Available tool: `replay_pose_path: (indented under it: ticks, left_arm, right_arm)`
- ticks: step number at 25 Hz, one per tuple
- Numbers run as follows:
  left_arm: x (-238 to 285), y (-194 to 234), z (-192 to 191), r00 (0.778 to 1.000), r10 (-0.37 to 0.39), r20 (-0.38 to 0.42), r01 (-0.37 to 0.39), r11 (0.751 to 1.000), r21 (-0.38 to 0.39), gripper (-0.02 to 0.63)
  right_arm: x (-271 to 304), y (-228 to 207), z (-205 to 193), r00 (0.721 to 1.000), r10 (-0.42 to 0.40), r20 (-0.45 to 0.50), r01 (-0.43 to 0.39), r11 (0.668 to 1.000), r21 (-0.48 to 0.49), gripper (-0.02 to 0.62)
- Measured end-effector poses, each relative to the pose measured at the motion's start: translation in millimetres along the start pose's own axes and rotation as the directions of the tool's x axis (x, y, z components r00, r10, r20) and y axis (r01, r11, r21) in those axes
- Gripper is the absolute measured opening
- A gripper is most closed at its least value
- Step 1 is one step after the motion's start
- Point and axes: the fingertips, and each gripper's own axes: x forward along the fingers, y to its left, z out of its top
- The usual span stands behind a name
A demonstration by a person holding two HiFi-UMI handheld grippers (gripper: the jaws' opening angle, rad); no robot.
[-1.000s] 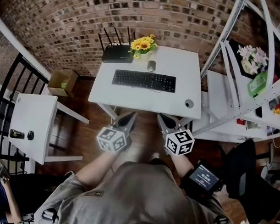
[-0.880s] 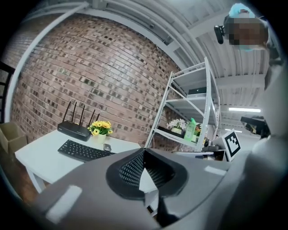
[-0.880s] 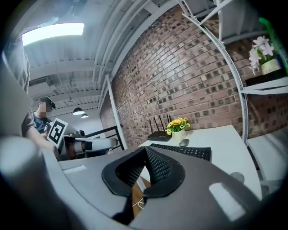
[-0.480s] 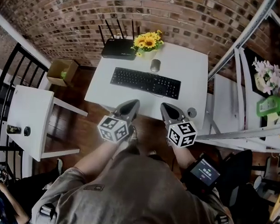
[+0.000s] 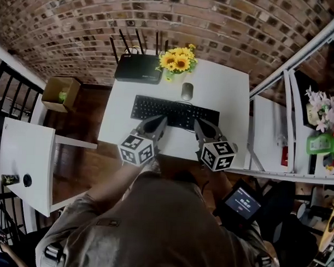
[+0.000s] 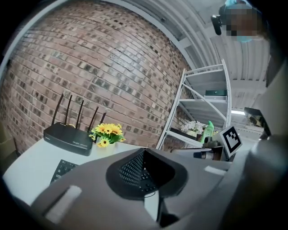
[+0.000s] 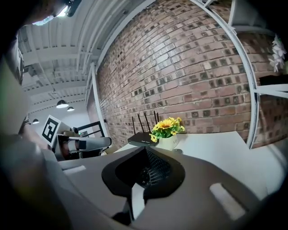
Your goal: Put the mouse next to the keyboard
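Both grippers are clamped shut with nothing between their jaws: the left gripper [image 5: 158,122] shows its two jaws meeting along one seam in its own view [image 6: 144,152], and the right gripper [image 5: 203,126] shows the same [image 7: 145,151]. A second ago both hung over the wooden floor, short of the white table [image 5: 229,99]; half a second ago their tips had reached its near edge, and now they lie over the near side of the tabletop, level with the front edge of the black keyboard [image 5: 174,112]. The mouse [image 5: 187,91] has not moved: it rests on the table just behind the keyboard's far edge, a little right of centre, well apart from both grippers and close to the flowers. Those yellow flowers [image 5: 177,60] stand in a small pale pot at the back of the table, with the black router [image 5: 137,68] just to their left, its antennas up against the brick wall [image 5: 78,23]. On the floor to the left an open cardboard box [image 5: 58,92] holds something green that is too small to make out. Bare tabletop lies right of the keyboard and around the mouse. A metal shelf rack [image 5: 292,69] stands close along the table's right edge, and a second white table [image 5: 24,152] sits to the left across a strip of floor.
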Motion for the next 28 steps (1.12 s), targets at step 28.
replay_pose_path:
  ticks: [28]
  left_arm:
    - [211.0, 76.6, -59.9, 0.917, 0.278, -0.287, -0.253, 0.960, 0.122, 0.199]
  right_arm:
    - [55.0, -136.9, 15.2, 0.989, 0.116, -0.089, -0.114, 0.993, 0.032, 0.011]
